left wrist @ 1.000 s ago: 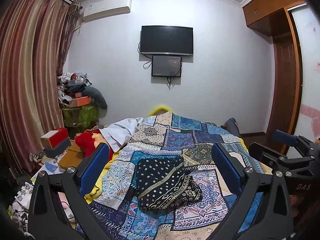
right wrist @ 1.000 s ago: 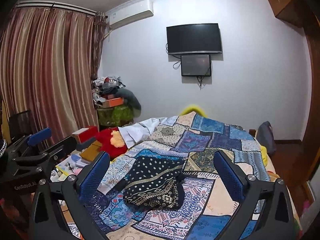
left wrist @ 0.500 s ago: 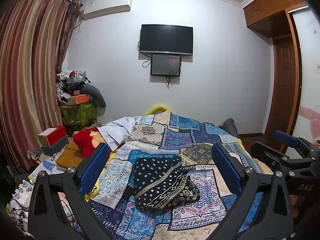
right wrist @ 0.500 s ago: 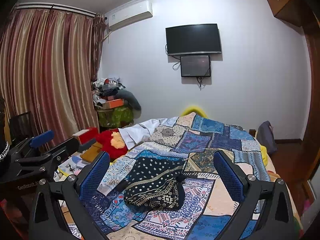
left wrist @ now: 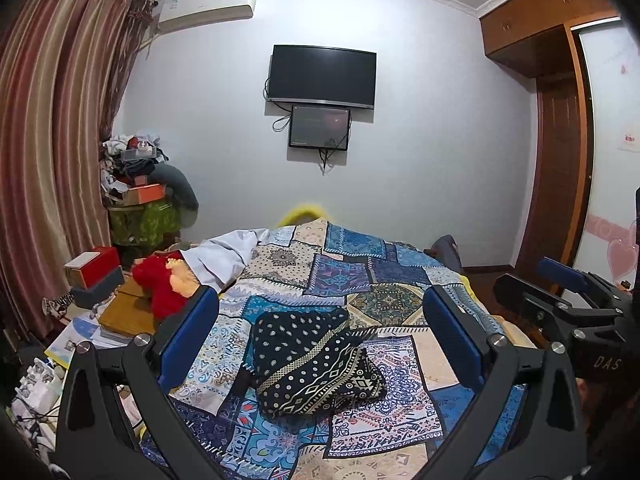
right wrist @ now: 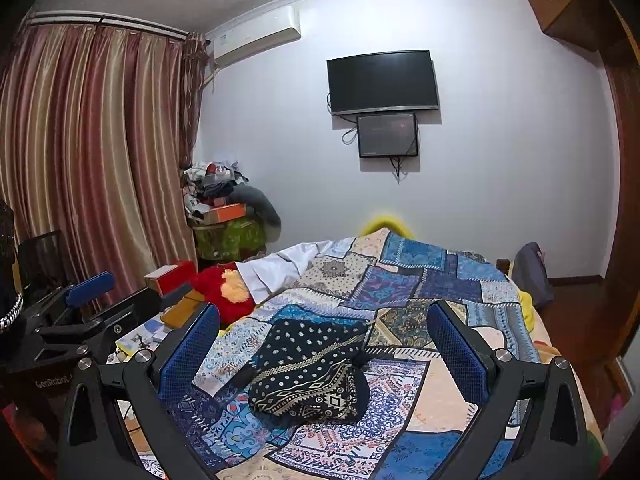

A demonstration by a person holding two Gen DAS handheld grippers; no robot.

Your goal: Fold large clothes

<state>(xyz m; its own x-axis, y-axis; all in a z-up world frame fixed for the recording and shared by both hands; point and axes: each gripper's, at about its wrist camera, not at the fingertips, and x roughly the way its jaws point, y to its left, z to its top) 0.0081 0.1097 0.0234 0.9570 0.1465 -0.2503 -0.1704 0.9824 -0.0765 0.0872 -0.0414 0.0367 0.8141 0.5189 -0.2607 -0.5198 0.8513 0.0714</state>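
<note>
The bed (left wrist: 404, 268), covered by a patchwork quilt (left wrist: 352, 276) in blue, cream and teal panels, fills the lower half of both views and serves as the work surface. A white sheet (left wrist: 228, 252) is bunched at the far left edge of the quilt, with a red plush toy (left wrist: 158, 284) just beside it, off the bed. The garment (left wrist: 312, 360) to be handled is a dark, dotted and banded cloth lying in a compact, already bundled heap near the middle of the quilt, toward its near end. Its long axis runs from far left to near right, with the dotted part farther away and the geometric band nearer. The left gripper (left wrist: 320, 344) is held above the bed with its jaws spread wide and nothing between them; the garment lies ahead of it and below, roughly centred in the gap. The right gripper (right wrist: 324, 352) is likewise spread wide and empty, with the garment (right wrist: 308, 372) ahead and slightly left of its centre line. Neither gripper touches the cloth. Judged from these views, both are about equally near, so the heap is best approached from the near end, one gripper to each side, if it is to be lifted or opened out for folding
</note>
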